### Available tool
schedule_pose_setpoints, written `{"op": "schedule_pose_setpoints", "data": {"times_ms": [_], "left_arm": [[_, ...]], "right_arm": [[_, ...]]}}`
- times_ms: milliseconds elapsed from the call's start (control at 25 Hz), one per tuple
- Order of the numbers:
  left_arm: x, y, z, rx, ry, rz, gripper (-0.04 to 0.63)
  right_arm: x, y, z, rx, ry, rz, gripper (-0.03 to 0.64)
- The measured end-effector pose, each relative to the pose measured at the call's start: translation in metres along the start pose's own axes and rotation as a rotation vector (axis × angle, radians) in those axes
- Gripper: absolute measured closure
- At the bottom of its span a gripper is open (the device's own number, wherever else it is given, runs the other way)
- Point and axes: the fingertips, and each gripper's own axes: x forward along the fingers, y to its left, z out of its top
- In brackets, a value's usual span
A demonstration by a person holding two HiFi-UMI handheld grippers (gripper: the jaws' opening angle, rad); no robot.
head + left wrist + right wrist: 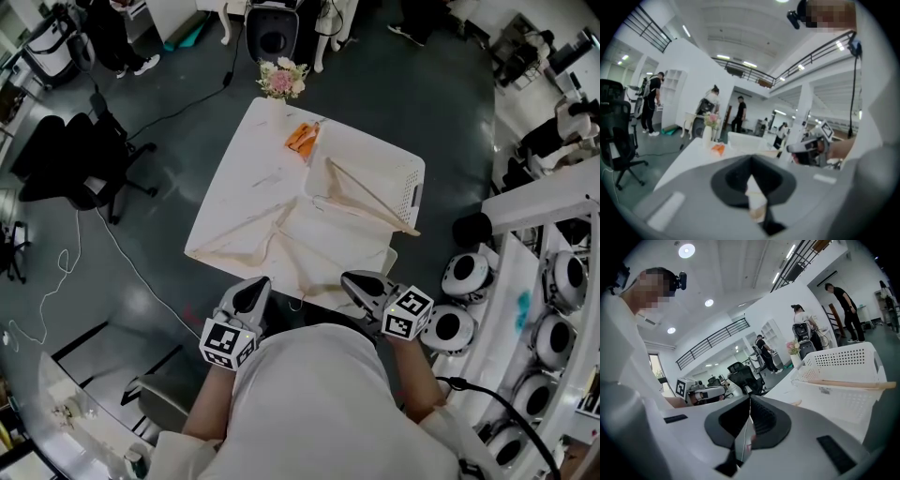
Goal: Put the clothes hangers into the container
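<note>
Several pale wooden clothes hangers (281, 239) lie spread on the white table (234, 178) in the head view. One more hanger (370, 197) rests in the white perforated container (414, 178), its end poking over the near rim. The right gripper view shows that hanger (848, 384) lying across the container (843, 362). My left gripper (251, 286) and right gripper (356, 279) hover at the table's near edge, close to my body. Both are shut and empty; in their own views the left gripper (751, 161) and right gripper (750, 399) hold nothing.
An orange object (301, 138) lies beside the container's far corner, and a vase of flowers (282, 81) stands at the table's far edge. Black office chairs (75, 169) stand left of the table, white round machines (469, 277) at the right. People stand in the background.
</note>
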Motion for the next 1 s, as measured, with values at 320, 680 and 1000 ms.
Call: {"op": "schedule_pose_setpoints", "data": {"times_ms": [320,680,1000], "left_arm": [[0.002,-0.003,-0.007,-0.012,0.020,0.006,0.592],[-0.004,0.001,-0.038,-0.044,0.086,0.035,0.592],[-0.009,0.002,-0.069,-0.085,0.159,0.058,0.592]], "right_arm": [[-0.003,-0.002,-0.010,-0.009,0.034,-0.006,0.614],[-0.008,-0.044,-0.066,-0.042,0.205,-0.064,0.612],[-0.027,-0.095,-0.156,-0.099,0.513,-0.099,0.545]]}}
